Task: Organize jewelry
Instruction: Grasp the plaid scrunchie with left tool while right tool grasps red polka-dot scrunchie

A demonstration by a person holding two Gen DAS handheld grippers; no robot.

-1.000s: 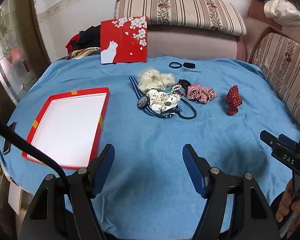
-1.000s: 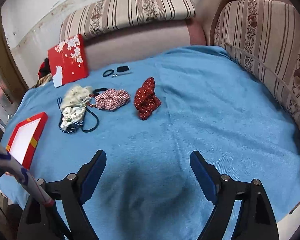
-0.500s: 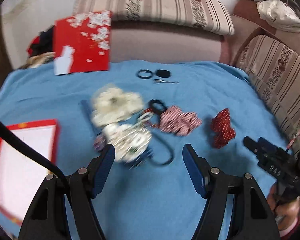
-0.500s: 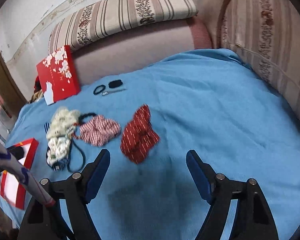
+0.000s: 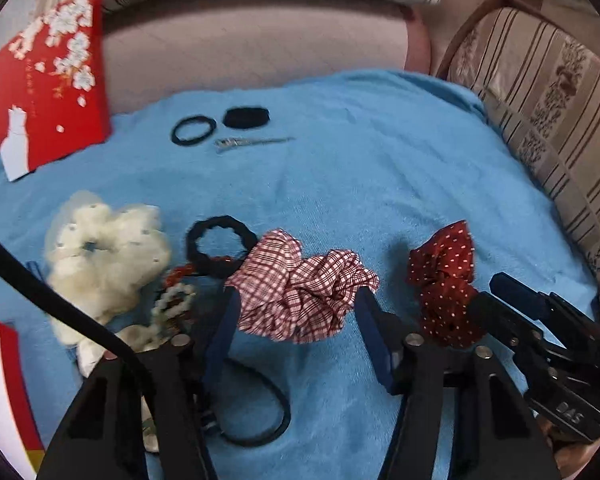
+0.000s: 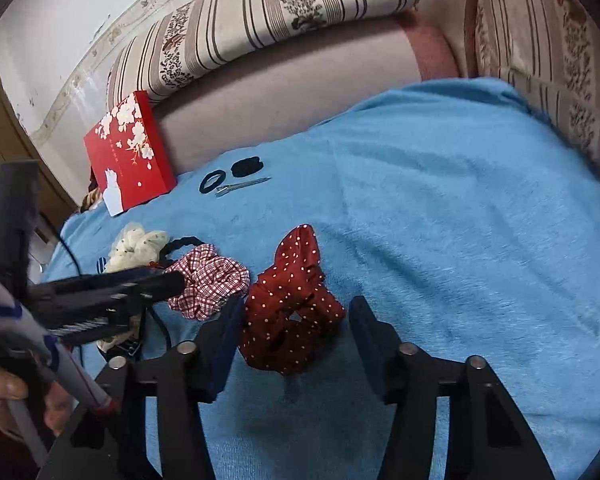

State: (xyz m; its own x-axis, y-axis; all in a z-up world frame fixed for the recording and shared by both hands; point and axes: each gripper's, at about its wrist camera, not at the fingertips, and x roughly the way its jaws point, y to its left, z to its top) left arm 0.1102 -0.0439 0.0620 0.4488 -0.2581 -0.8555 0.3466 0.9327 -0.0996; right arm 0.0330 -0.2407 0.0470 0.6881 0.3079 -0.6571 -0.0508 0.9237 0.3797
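A red-and-white checked scrunchie (image 5: 300, 296) lies on the blue cloth (image 5: 380, 184) between the fingers of my left gripper (image 5: 296, 294). Those jaws are closing around it and I see no firm pinch. A dark red dotted scrunchie (image 6: 292, 304) lies between the fingers of my right gripper (image 6: 296, 302), whose jaws are also closing, with a thin gap at the right finger. Left of the checked scrunchie are a cream scrunchie (image 5: 104, 252), a black hair tie (image 5: 220, 244) and a pearl bracelet (image 5: 172, 300). The white-lined red box (image 5: 0, 380) shows at the lower left edge.
A red lid with white blossoms (image 5: 52, 84) leans against the sofa at the back left. Two small black hair ties (image 5: 194, 130) and a metal clip (image 5: 252, 142) lie near the cloth's far edge. Striped sofa cushions (image 6: 540, 80) border the back and right. A hand (image 6: 4, 396) holds the left tool.
Both grippers moved forward and down from the near side of the cloth. The left now straddles the checked scrunchie, the right the dotted one. Both pairs of jaws have narrowed.
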